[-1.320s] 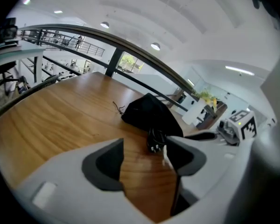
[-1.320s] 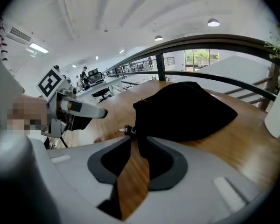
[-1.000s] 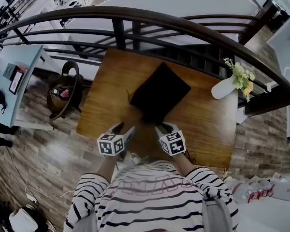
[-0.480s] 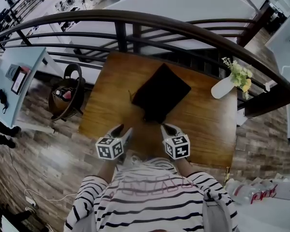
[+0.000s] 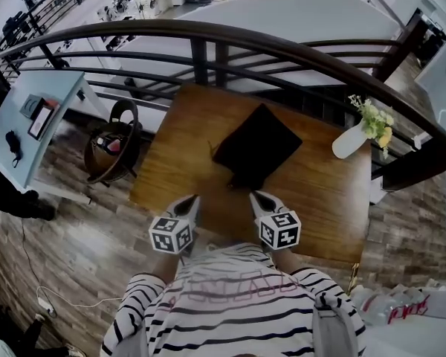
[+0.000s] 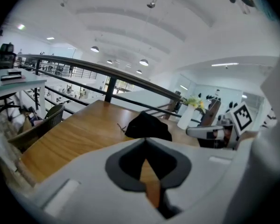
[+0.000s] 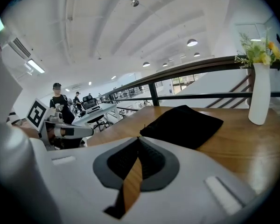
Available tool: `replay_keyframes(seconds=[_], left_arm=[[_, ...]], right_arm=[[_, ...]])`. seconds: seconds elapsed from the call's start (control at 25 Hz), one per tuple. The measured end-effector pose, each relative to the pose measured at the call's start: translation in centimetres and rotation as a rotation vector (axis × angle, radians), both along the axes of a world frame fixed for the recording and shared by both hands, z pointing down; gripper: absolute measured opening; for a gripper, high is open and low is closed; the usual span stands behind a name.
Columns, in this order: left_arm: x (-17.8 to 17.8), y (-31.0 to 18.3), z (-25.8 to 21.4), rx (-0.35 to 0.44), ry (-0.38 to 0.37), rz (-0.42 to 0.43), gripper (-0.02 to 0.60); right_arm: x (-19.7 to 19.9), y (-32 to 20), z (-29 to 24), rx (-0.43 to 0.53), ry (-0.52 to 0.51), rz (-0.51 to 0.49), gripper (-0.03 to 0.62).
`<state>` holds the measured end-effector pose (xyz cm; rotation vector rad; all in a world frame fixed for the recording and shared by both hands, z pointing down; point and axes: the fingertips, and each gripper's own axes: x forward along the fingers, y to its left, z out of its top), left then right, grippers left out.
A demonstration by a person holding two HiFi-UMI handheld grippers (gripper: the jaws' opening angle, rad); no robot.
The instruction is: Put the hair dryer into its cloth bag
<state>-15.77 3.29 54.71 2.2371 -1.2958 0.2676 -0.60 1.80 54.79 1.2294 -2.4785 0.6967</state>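
Note:
A black cloth bag (image 5: pixel 256 146) lies closed and slightly bulged in the middle of the wooden table (image 5: pixel 178 147). No hair dryer shows outside it. My left gripper (image 5: pixel 192 201) hovers over the table's near edge, shut and holding nothing, well short of the bag. My right gripper (image 5: pixel 259 198) hovers beside it, also shut and empty. In the left gripper view the bag (image 6: pixel 147 126) lies beyond the closed left gripper (image 6: pixel 144 141). In the right gripper view the bag (image 7: pixel 182 125) lies beyond the closed right gripper (image 7: pixel 139 140).
A white vase with flowers (image 5: pixel 353 138) stands at the table's right far corner. A dark curved railing (image 5: pixel 282 47) runs behind the table. A round basket chair (image 5: pixel 111 143) and a light-blue desk (image 5: pixel 30 125) stand on the floor to the left.
Both grippers have drawn back from the bag's near corner toward the person and risen. Their jaws have closed with nothing in them. The bag has stayed in place.

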Motion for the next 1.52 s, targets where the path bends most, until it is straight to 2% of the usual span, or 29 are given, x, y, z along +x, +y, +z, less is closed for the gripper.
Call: replay_keyframes(seconds=[0.32, 0.6, 0.96, 1.52], left_arm=[[-1.8, 1.4, -0.8, 0.016, -0.008, -0.053, 0.002], [-2.4, 2.5, -0.5, 0.015, -0.024, -0.099, 0.000], [-2.8, 3.2, 0.1, -0.004, -0.034, -0.106, 0.002], [-4.0, 3.3, 0.9, -0.019, -0.026, -0.108, 0.002]], right_arm=[[-3.2, 0.3, -3.1, 0.075, -0.062, -0.109, 0.000], [-4.1, 1.1, -2.7, 0.068, -0.048, -0.166, 0.000], [-4.5, 1.0, -2.6, 0.095, 0.016, -0.163, 0.000], [-5.7, 0.9, -2.2, 0.098, 0.047, -0.164, 0.000]])
